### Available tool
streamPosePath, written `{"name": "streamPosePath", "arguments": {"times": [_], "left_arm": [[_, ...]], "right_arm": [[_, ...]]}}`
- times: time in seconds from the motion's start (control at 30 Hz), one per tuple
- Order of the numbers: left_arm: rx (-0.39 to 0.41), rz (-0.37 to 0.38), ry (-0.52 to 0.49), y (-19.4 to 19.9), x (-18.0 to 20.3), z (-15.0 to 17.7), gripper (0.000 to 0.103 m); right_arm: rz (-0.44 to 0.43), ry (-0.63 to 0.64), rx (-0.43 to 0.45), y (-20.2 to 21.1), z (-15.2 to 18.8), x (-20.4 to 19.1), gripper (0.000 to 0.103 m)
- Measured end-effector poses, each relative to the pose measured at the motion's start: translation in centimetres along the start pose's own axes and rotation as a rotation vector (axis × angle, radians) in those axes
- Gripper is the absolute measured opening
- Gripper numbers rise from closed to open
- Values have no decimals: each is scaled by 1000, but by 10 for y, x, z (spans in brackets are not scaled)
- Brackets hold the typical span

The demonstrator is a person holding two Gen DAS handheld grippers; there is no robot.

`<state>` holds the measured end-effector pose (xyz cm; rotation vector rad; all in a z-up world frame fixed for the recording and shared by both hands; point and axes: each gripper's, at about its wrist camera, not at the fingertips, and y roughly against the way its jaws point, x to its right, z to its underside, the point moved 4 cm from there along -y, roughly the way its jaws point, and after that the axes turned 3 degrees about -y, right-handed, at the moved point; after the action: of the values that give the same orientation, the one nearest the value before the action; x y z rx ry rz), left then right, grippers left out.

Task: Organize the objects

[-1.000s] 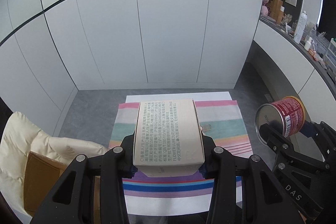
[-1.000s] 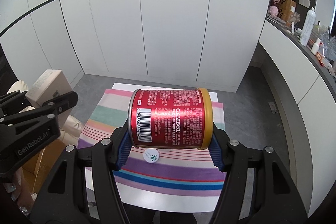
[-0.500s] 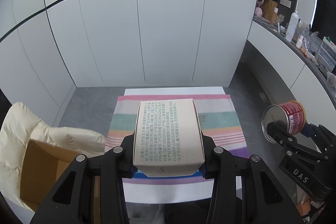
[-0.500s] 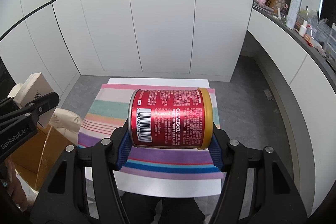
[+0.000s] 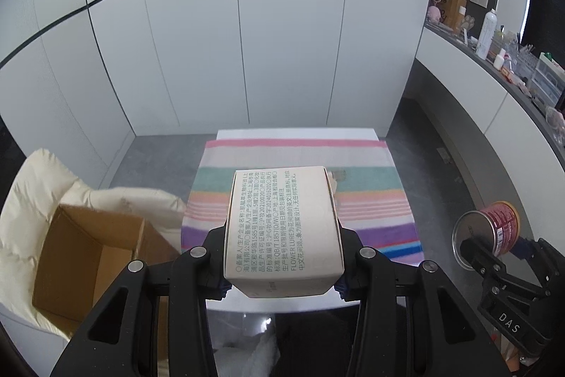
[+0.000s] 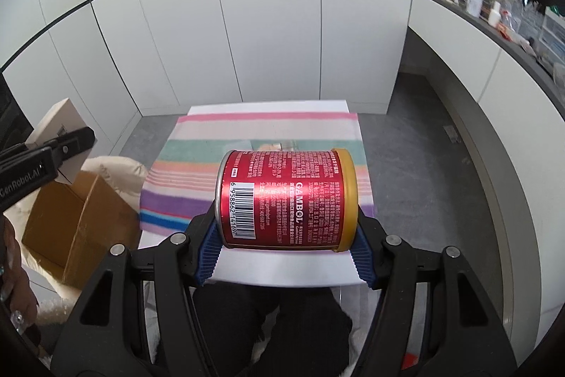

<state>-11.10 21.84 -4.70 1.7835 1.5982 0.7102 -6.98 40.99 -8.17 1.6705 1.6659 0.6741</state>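
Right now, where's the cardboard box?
The open cardboard box sits low at the left of both views, nested in the cream padded fabric beside the table's left edge, below the beige carton in the left gripper.

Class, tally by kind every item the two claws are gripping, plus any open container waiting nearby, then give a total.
Printed carton: 1, in the left claw
Red can: 1, in the right claw
Open cardboard box: 1
Total: 3

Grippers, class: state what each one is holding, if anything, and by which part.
The left gripper clamps the beige carton by its two long side faces. The right gripper clamps the red can, lying sideways, by its two ends.
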Motion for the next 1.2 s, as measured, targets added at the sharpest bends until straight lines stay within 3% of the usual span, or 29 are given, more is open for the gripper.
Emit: {"name": "streamPosePath", "arguments": {"times": [0.33, 0.67, 0.9, 1.2], "left_arm": [[-57, 37, -3, 7, 4, 49, 44], [-61, 20, 57, 6, -23, 55, 44], [-63, -40, 138, 11, -69, 66, 44], [-61, -169, 284, 34, -157, 98, 44]], "right_arm": [[14, -54, -71, 18, 63, 23, 64], [30, -60, -78, 15, 66, 23, 64], [-9, 12, -83, 7, 59, -16, 64], [-126, 169, -94, -3, 55, -106, 64]]}}
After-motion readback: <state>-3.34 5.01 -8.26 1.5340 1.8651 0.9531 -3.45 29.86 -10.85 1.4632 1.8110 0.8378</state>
